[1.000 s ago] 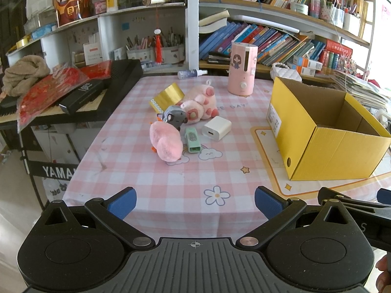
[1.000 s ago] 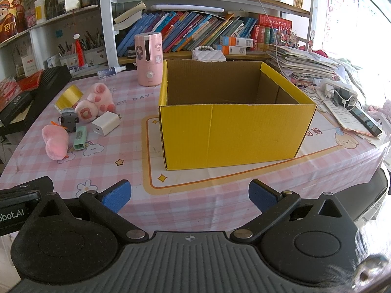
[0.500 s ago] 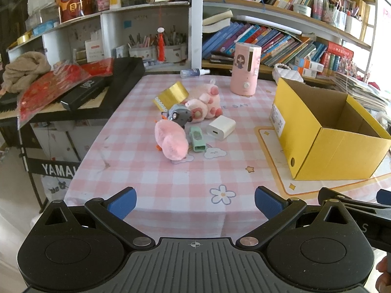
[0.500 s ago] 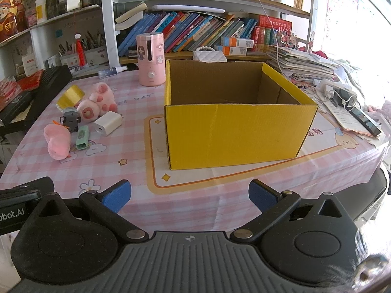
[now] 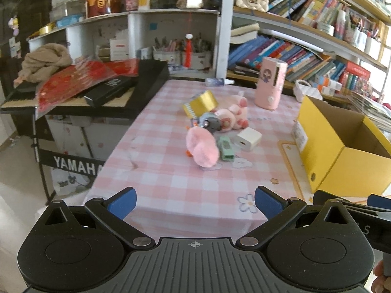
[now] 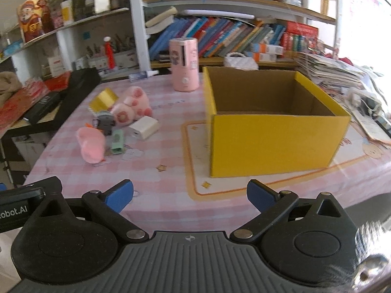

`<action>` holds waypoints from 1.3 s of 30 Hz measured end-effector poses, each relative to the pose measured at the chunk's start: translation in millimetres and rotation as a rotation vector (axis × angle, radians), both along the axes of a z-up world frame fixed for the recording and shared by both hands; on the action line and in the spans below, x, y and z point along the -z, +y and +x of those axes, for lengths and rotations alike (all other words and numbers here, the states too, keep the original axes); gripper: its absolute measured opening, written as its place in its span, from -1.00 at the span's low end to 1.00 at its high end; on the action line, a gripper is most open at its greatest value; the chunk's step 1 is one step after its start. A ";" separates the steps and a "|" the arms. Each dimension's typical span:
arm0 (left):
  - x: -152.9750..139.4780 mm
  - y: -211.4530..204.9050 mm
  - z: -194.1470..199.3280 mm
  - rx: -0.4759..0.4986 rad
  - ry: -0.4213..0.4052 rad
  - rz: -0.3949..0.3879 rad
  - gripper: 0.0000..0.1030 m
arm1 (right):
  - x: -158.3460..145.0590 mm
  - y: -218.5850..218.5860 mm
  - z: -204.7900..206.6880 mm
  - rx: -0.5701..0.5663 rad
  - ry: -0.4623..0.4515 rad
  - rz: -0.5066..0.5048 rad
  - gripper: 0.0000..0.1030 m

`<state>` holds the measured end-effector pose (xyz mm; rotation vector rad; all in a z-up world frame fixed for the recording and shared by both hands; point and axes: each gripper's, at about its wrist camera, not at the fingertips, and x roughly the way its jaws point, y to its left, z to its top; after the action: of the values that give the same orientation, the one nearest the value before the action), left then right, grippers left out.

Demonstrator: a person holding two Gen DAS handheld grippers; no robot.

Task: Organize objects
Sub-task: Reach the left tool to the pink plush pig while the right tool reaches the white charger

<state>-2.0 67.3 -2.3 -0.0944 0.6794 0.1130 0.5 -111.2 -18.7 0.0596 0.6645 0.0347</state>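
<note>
1. Left tool (image 5: 195, 201) sits at the bottom of its frame, blue pads wide apart, nothing between them, above the near edge of the counter (image 5: 171, 183).
2. Right tool (image 6: 190, 194) also at frame bottom, pads spread wide, holding nothing, over the near counter edge.
3. Yellow box (image 6: 273, 144) stands open-topped at centre right of the right view, on a mat with an orange border (image 6: 193, 171); inside looks empty as far as seen. In the left view it is at the right edge.
4. Cluster of small things at frame centre in the left view, left of the box and apart from it: pink fluffy toy (image 5: 201, 146) nearest, green gadget (image 5: 226, 147) just beside it on the right, white charger (image 5: 249, 139) next to that.
5. Behind those: grey toy (image 5: 210, 123), pink plush pig (image 5: 232, 114), gold tape roll (image 5: 200, 103) touching or nearly so; cannot tell exactly.
6. Pink cylinder (image 5: 270, 83) upright at the far side of the counter, upper centre right.
7. Small spray bottle (image 5: 218, 81) lying at the far counter edge.
8. Black keyboard (image 5: 97, 97) with red packets on it, left of the counter.
</note>
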 end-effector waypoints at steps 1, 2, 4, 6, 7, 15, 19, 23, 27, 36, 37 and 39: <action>0.5 2.6 1.0 -0.012 0.002 0.004 1.00 | 0.6 2.5 1.9 -0.011 0.001 0.005 0.95; 1.1 5.6 2.1 -0.024 0.005 0.008 1.00 | 1.1 4.6 4.1 -0.022 0.004 0.010 0.94; 2.4 11.3 5.1 -0.036 0.013 0.014 1.00 | 2.5 8.4 10.3 -0.044 0.010 0.023 0.91; 3.4 17.5 7.8 -0.056 0.013 0.026 1.00 | 2.8 12.9 15.3 -0.066 0.003 0.043 0.87; 3.4 20.6 8.8 -0.066 0.008 0.032 1.00 | 2.7 15.9 18.3 -0.078 -0.003 0.052 0.84; 6.5 35.1 29.6 -0.088 0.008 0.041 1.00 | 3.4 31.8 50.2 -0.128 0.000 0.043 0.73; 6.9 42.8 43.1 -0.092 -0.004 -0.002 1.00 | 1.4 34.5 68.9 -0.147 -0.012 0.038 0.52; 8.7 42.6 60.0 -0.093 0.009 0.000 1.00 | -2.6 38.5 88.6 -0.171 -0.032 0.034 0.32; 10.4 39.3 76.6 -0.082 0.014 0.003 0.97 | -2.2 38.4 108.4 -0.183 -0.025 0.034 0.29; 26.4 33.1 118.2 -0.035 0.084 0.010 0.76 | 7.3 45.2 157.8 -0.214 0.032 0.051 0.23; 27.9 32.5 123.1 -0.032 0.088 0.008 0.72 | 8.2 46.7 163.3 -0.218 0.035 0.047 0.21; 30.5 30.6 134.0 -0.020 0.091 -0.002 0.69 | 9.8 48.2 173.0 -0.221 0.038 0.039 0.21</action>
<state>132.0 97.9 -32.8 -0.0980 0.7700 0.1369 173.5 -63.0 -28.5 0.0244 0.7064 0.2598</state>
